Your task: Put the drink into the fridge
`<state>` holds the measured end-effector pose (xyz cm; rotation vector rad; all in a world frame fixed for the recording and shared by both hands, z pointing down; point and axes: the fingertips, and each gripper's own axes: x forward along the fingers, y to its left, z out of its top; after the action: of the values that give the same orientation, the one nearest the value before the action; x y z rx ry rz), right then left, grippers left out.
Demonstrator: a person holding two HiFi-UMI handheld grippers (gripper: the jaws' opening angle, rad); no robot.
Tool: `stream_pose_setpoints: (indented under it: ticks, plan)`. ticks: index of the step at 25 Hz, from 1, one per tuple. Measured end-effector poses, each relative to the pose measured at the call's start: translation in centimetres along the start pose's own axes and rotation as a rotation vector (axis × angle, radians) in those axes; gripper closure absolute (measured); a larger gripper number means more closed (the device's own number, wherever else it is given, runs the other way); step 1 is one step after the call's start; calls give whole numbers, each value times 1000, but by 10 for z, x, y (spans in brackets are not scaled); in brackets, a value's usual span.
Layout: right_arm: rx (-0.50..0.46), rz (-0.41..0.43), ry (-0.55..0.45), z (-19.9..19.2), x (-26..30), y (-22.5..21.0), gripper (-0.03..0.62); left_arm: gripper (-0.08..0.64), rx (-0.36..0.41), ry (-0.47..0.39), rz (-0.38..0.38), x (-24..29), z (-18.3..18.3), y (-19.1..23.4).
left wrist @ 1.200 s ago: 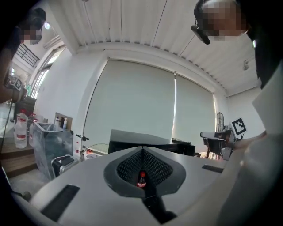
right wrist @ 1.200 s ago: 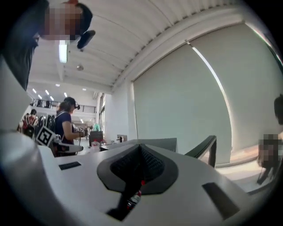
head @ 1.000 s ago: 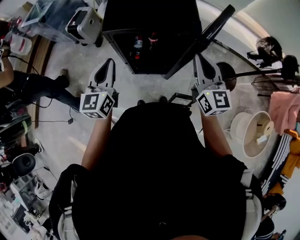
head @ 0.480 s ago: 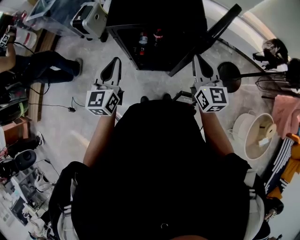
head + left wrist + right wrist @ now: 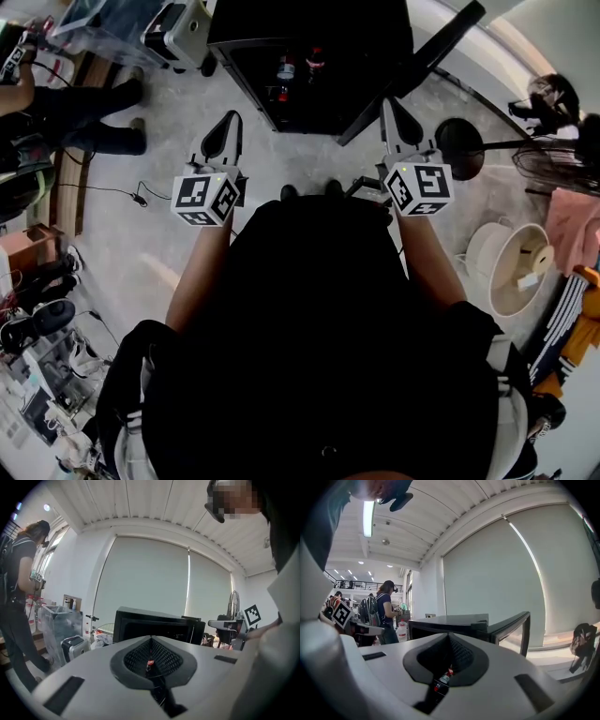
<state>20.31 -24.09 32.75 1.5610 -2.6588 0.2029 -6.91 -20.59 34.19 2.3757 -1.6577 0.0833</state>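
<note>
The drink (image 5: 285,69), a red-capped bottle with a pale label, is being shown inside the fridge (image 5: 309,21), seemingly upright on a shelf. A second bottle (image 5: 315,64) is standing just beside it and a third bottle (image 5: 280,94) lower down; which of them was the one to be stored cannot be told. A red-capped bottle is also being glimpsed, small and far off, through the slit in the right gripper view.

Over the last second nothing about the drink is being altered. The bottles are being left where they stood, and the door (image 5: 427,56) is still being left wide open to the right.

The left gripper (image 5: 231,122) and the right gripper (image 5: 388,111) are being held side by side above the floor (image 5: 309,169), well short of the fridge. Each is being kept with its jaws pressed together on nothing, much as a second ago.

The one clear change is at the far left, where a bystander's legs (image 5: 89,98) are being carried toward the upper corner. The placing is therefore being judged as done, with only the closing of the door possibly remaining.
</note>
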Motion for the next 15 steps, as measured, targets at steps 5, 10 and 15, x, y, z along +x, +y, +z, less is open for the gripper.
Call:
stream_pose_setpoints:
  ticks: [5, 10, 15]
  plan:
    - [12, -1, 11, -5, -5, -6, 571, 545, -32, 0, 6, -1, -1, 2]
    - [22, 6, 30, -12, -8, -9, 571, 545, -35, 3, -7, -2, -3, -3]
    - [28, 16, 38, -18, -9, -7, 571, 545, -50, 8, -8, -2, -10, -7]
